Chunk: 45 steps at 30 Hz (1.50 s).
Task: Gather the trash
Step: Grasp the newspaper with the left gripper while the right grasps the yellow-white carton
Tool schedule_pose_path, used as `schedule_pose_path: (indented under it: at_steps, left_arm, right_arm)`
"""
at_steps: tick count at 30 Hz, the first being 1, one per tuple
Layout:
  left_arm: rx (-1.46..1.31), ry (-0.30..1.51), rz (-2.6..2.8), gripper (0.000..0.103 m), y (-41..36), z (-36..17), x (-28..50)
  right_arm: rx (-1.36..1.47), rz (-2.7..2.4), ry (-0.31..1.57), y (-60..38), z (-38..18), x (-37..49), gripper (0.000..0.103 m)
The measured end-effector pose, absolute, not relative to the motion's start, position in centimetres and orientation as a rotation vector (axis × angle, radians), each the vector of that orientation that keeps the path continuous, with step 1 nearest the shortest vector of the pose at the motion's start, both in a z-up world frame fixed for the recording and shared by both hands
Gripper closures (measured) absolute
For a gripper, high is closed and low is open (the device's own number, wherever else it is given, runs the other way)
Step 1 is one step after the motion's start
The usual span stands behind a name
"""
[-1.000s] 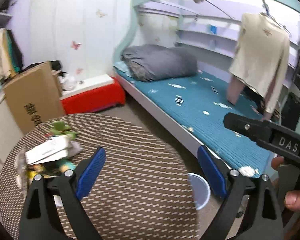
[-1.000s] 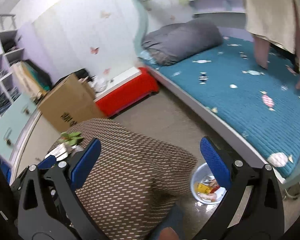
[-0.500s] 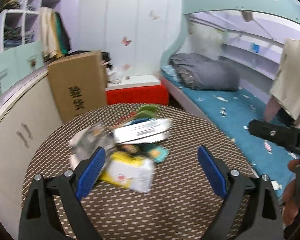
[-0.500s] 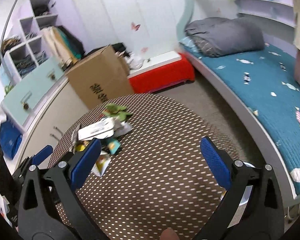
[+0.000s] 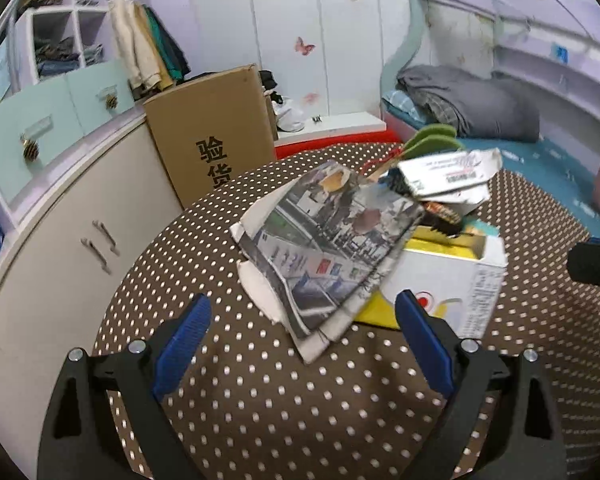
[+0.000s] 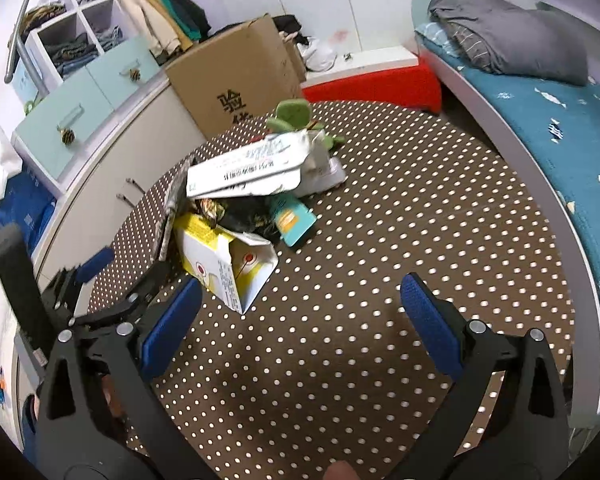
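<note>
Now both grippers hover low over the round dotted table (image 6: 380, 220), jaws wide apart and holding nothing. Left gripper (image 5: 302, 344) faces the trash pile head-on; its blue pads (image 5: 184, 340) sit at 7 and 5 o'clock of the frame w/ the near corner of the folded newspaper (image 5: 324, 248) just between and ahead of them. Right gripper (image 6: 300, 320) sits further back and higher, tilted down, pads framing bare tablecloth; the pile lies off toward 11 o'clock.

Newspaper's long axis runs from near-centre up toward 1 o'clock in the left view, one corner pointing at the camera, far edge propped on the rest of the pile. Yellow-and-white carton (image 5: 440, 280) lies on its side just right of it, partly under the paper; in the right view its open torn end (image 6: 236, 264) points toward 5 o'clock. Behind: a teal packet (image 6: 294, 220), dark wrappers, a long white printed box (image 6: 248, 168) lying across the top approx 9-to-3, then a green felt thing (image 6: 292, 114) at the far edge.

Right view alone shows the left gripper (image 6: 100, 280) from the side at 8 o'clock, beside the carton. Left view shows only a dark bit of the right tool at 3 o'clock. Beyond the table: cardboard box (image 5: 216, 132), red bench (image 6: 372, 88), bed (image 6: 560, 120).
</note>
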<state>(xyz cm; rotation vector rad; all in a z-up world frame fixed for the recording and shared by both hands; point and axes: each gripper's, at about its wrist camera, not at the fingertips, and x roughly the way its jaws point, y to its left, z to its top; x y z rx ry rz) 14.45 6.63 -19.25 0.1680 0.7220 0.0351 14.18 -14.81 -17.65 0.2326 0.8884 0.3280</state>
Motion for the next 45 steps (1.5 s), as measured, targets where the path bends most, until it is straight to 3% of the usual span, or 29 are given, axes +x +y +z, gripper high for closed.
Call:
schedule_pose_path:
  at_steps: [6, 9, 10, 14, 16, 18, 20, 23, 26, 32, 45]
  left_arm:
    - [0.220, 0.717, 0.013, 0.012, 6.0, -19.0, 16.1]
    - [0.180, 0.741, -0.042, 0.042, 6.6, -19.1, 16.8]
    - [0.162, 0.761, -0.055, 0.062, 7.0, -19.3, 17.0]
    - [0.106, 0.753, -0.068, 0.069, 8.0, -19.2, 16.5]
    - [0.083, 0.741, -0.064, 0.072, 8.5, -18.9, 15.8]
    - [0.057, 0.732, -0.061, 0.075, 9.1, -18.6, 15.2]
    - [0.034, 0.727, -0.058, 0.079, 9.6, -18.3, 14.5]
    - [0.003, 0.718, -0.051, 0.084, 10.2, -18.0, 13.5]
    - [-0.034, 0.705, -0.052, 0.085, 10.8, -17.3, 13.0]
    - [-0.121, 0.676, -0.062, 0.096, 11.6, -16.1, 11.7]
    - [-0.178, 0.666, -0.139, 0.098, 9.8, -15.5, 9.2]
  right_arm:
    - [0.212, 0.365, 0.916, -12.9, -18.8, 14.5, 0.006]
    - [0.201, 0.402, 0.922, -12.1, -19.1, 14.7, 0.006]
    - [0.195, 0.418, 0.924, -11.7, -19.2, 15.0, 0.006]
    - [0.179, 0.476, 0.928, -9.7, -19.7, 16.2, 0.007]
    - [0.184, 0.524, 0.931, -8.4, -19.9, 16.8, 0.021]
    - [0.178, 0.549, 0.943, -7.3, -20.4, 17.4, 0.052]
    - [0.192, 0.566, 0.955, -6.7, -21.0, 18.0, 0.072]
    - [0.230, 0.602, 0.948, -6.3, -21.2, 18.1, 0.089]
    - [0.246, 0.626, 0.926, -6.5, -20.6, 17.1, 0.098]
    - [0.263, 0.611, 0.912, -9.2, -20.1, 14.3, 0.099]
    - [0.383, 0.656, 0.926, -14.4, -19.7, 11.2, 0.099]
